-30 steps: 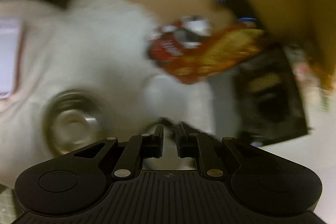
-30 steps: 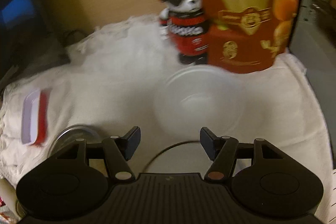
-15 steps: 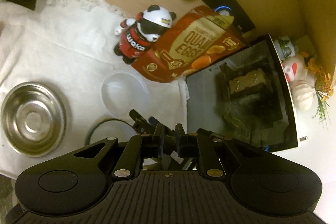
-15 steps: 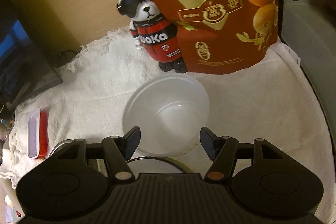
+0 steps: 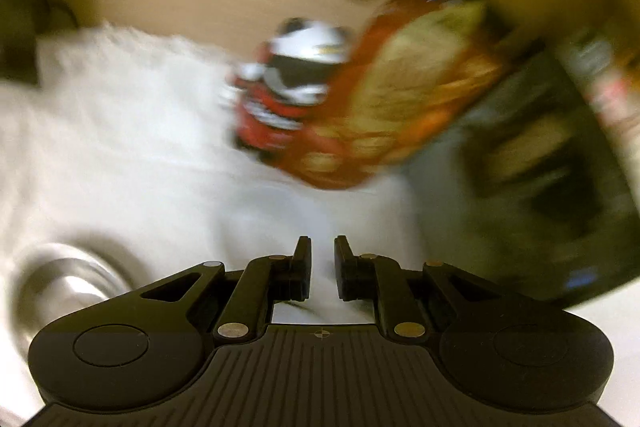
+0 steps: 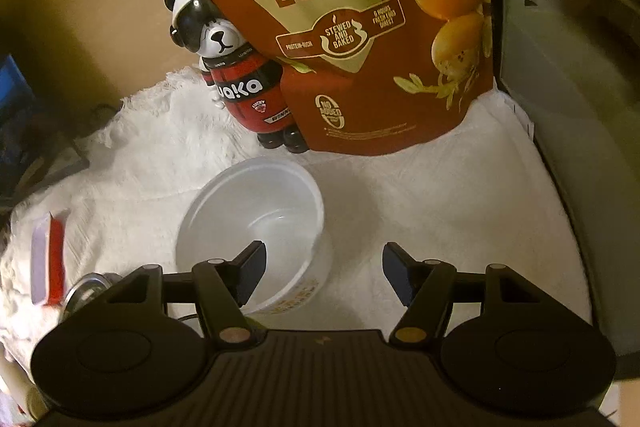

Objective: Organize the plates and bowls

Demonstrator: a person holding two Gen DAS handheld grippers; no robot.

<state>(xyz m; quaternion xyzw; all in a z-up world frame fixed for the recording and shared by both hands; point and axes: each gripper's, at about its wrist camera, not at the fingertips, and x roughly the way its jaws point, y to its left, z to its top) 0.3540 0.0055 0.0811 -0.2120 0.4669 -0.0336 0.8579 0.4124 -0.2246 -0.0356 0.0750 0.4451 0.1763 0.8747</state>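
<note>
A white plastic bowl (image 6: 256,223) sits on the white cloth (image 6: 440,211) in the right wrist view. My right gripper (image 6: 323,267) is open, its left finger over the bowl's inside and its right finger outside the rim. A steel bowl (image 5: 60,291) lies at the lower left of the blurred left wrist view, and its edge shows in the right wrist view (image 6: 86,291). My left gripper (image 5: 322,259) is nearly shut and empty above the cloth (image 5: 120,147).
A red quail-egg bag (image 6: 352,27) and a panda figure (image 6: 240,79) stand behind the white bowl. A dark appliance (image 6: 572,107) is at the right. A red and white flat box (image 6: 48,263) lies at the left.
My right gripper has moved forward and down over the white bowl's right rim. My left gripper swings fast, its view now blurred and lower over the cloth.
</note>
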